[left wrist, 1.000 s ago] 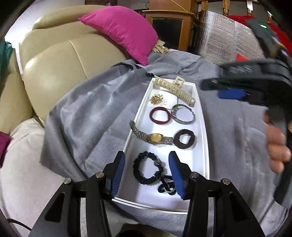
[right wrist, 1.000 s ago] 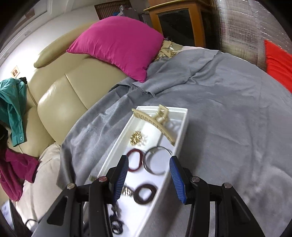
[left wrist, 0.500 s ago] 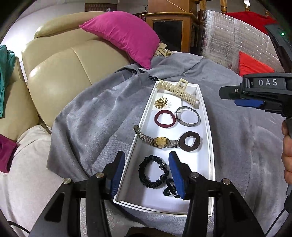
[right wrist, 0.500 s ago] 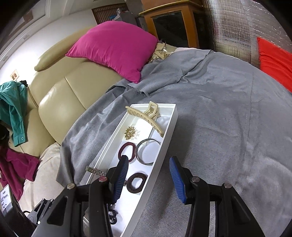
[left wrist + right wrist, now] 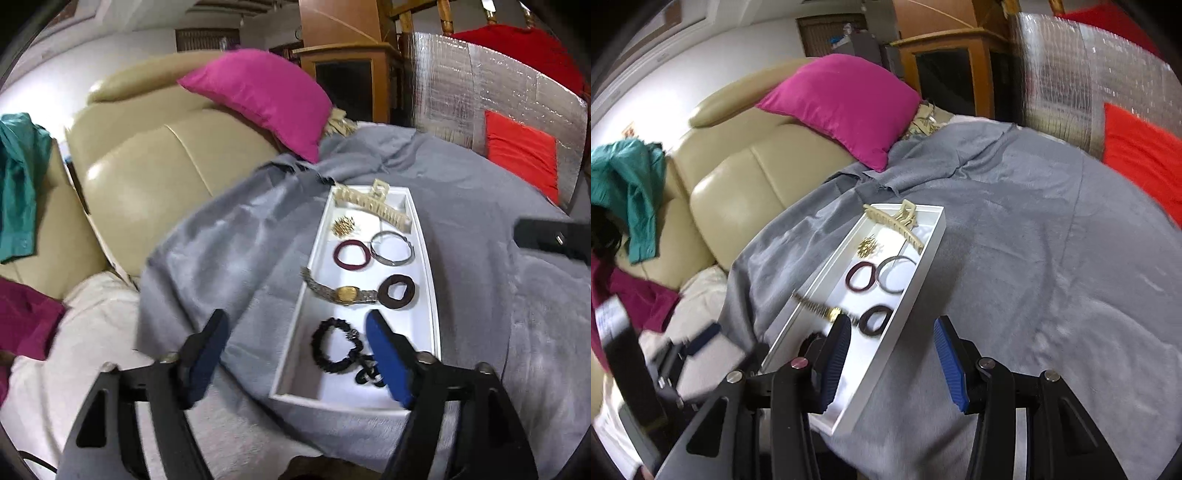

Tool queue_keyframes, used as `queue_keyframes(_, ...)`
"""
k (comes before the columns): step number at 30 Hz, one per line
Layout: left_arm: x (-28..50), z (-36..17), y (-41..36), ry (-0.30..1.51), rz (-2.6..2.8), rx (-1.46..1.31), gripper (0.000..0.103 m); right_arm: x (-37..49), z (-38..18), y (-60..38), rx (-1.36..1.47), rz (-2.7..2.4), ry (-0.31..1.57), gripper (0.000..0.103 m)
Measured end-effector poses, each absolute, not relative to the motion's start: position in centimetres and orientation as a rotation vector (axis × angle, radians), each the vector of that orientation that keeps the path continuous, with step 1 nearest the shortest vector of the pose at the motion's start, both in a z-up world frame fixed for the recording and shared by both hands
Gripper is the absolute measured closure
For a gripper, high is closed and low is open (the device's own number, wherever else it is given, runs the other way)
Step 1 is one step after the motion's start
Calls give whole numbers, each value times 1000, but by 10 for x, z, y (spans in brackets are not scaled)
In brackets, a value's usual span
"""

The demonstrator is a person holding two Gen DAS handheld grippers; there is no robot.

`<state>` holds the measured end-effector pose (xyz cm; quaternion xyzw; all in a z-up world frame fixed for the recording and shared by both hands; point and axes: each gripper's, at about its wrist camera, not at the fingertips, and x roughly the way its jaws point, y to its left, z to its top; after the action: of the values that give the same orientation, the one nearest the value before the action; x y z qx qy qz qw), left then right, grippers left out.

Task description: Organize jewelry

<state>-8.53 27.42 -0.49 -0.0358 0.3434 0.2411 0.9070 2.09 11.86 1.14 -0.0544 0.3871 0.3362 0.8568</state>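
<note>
A white tray [image 5: 430, 295] lies on a grey cloth and holds a cream hair claw [image 5: 371, 206], a gold brooch [image 5: 343, 226], a maroon hair tie [image 5: 351, 254], a silver bangle [image 5: 392, 248], a gold watch [image 5: 341, 291], a brown scrunchie [image 5: 397, 291], a black bead bracelet [image 5: 334, 346] and a small black piece [image 5: 367, 373]. My left gripper [image 5: 295, 354] is open and empty, over the tray's near left edge. My right gripper [image 5: 892, 363] is open and empty, straddling the right wall of the tray [image 5: 919, 280].
A grey cloth [image 5: 498, 295] covers the surface. A beige sofa [image 5: 147, 173] with a pink cushion [image 5: 266, 99] stands behind left. A red cushion [image 5: 521, 151] leans on a silver foil panel [image 5: 480, 96] at back right. Teal clothing [image 5: 18, 184] hangs at left.
Both grippers have pulled back and up from the tray. The left gripper shifted left, so the tray now sits to its right. The right gripper moved right, off the tray's middle.
</note>
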Motion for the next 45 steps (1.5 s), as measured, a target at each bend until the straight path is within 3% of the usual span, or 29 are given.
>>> queue_keyframes(6, -130, 35, 268, 673, 561, 66, 12, -40, 38, 99, -133, 704, 725, 48)
queue_keyframes(8, -146, 49, 267, 658, 570, 113, 12, -60, 48, 95, -115, 706, 696, 41)
queue_keyframes(19, -220, 62, 281, 711, 654, 185, 12, -134, 64, 70, -75, 688, 665, 41)
queue_keyframes(35, -280, 150, 234, 508, 637, 121, 8, -225, 120, 48, -73, 605, 528, 35)
queue_keyframes(45, -303, 170, 213, 463, 627, 140, 6, -255, 133, 40, -76, 584, 488, 35)
